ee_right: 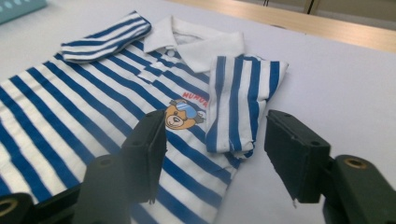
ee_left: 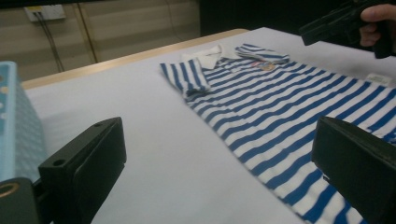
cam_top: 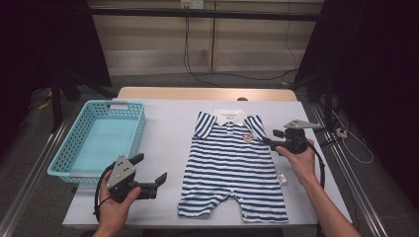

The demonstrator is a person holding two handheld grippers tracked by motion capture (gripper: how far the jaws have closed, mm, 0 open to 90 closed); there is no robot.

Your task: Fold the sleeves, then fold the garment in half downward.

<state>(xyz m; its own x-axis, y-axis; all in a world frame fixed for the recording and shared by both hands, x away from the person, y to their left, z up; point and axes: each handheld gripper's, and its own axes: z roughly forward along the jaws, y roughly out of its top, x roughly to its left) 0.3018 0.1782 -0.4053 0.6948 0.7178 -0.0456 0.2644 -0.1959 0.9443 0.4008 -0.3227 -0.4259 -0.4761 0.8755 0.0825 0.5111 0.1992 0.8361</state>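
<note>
A blue-and-white striped baby romper (cam_top: 230, 168) with a white collar and a bear patch lies flat on the white table (cam_top: 168, 128). Both short sleeves are folded in over its chest. My left gripper (cam_top: 152, 167) is held over the table's front left, left of the romper, jaws wide open with nothing between them (ee_left: 219, 163). My right gripper (cam_top: 269, 137) hovers at the romper's right shoulder, open. In the right gripper view the folded sleeve (ee_right: 240, 102) lies just beyond the gap between the jaws (ee_right: 215, 154), and the pads are not pressing on it.
A light blue plastic basket (cam_top: 66, 153) stands on the table's left side, beside the left gripper. A wooden strip (cam_top: 197, 93) runs along the table's far edge. A small white tag (cam_top: 282, 178) sticks out at the romper's right side.
</note>
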